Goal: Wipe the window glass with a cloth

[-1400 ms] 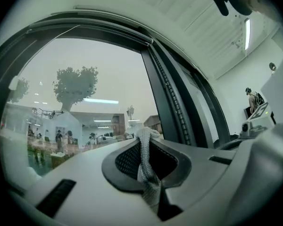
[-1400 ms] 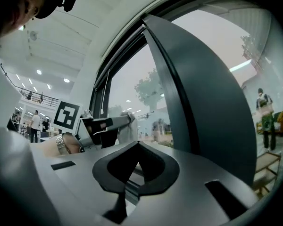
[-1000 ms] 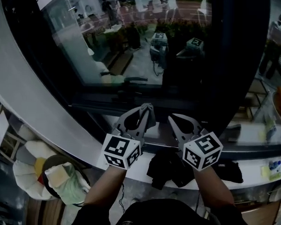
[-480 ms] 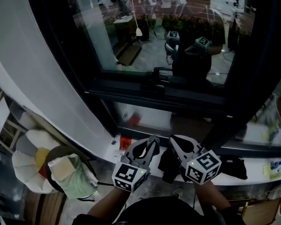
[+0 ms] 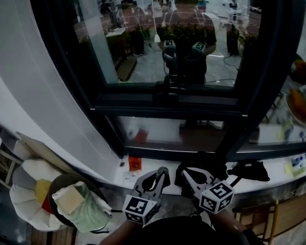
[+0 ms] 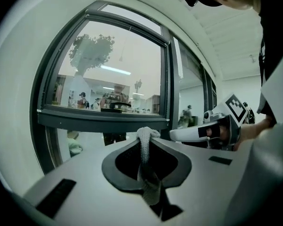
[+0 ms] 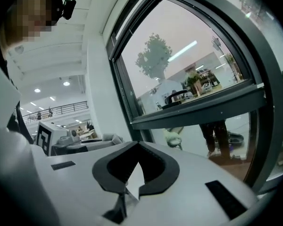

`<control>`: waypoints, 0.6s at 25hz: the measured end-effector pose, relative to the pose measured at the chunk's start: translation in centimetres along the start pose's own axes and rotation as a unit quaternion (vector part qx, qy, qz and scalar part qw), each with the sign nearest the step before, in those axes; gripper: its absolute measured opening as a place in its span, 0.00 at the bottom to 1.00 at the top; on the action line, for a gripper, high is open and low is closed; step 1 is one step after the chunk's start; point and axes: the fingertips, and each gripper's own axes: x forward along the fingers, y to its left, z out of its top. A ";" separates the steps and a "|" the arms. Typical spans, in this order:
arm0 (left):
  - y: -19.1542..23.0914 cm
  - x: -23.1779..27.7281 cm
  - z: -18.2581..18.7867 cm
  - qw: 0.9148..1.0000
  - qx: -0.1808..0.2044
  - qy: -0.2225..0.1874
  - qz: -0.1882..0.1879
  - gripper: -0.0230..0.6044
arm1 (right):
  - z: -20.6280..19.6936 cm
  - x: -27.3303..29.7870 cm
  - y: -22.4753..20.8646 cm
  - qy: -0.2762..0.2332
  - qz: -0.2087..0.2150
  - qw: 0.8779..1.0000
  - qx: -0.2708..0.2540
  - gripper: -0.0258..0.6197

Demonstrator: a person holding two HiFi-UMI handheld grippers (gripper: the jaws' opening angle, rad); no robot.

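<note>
Cloth – pale knit, I judge soft, light, limp; pinched in my left gripper, jaws clamped on it, held low, well short of glass. Best hold near bunched end, wad standing proud. Right gripper – jaws together, empty.

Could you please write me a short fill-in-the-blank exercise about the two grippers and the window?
1. The left gripper has its jaws clamped on a ____.
2. The right gripper has its jaws ____, with nothing between them.
3. In the head view, both grippers appear ____ the window glass, not touching it.

Missing words: cloth; shut; below
</note>
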 end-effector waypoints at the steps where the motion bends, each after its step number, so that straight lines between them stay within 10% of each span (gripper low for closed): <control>1: -0.2 -0.5 -0.4 1.000 0.000 0.003 -0.005 0.09 | -0.7 -0.2 0.6 0.001 -0.004 1.000 -0.001 0.08; 15: -1.4 -6.5 -3.2 1.000 0.006 0.017 -0.020 0.09 | -6.7 -1.8 7.2 0.018 -0.012 1.000 -0.008 0.08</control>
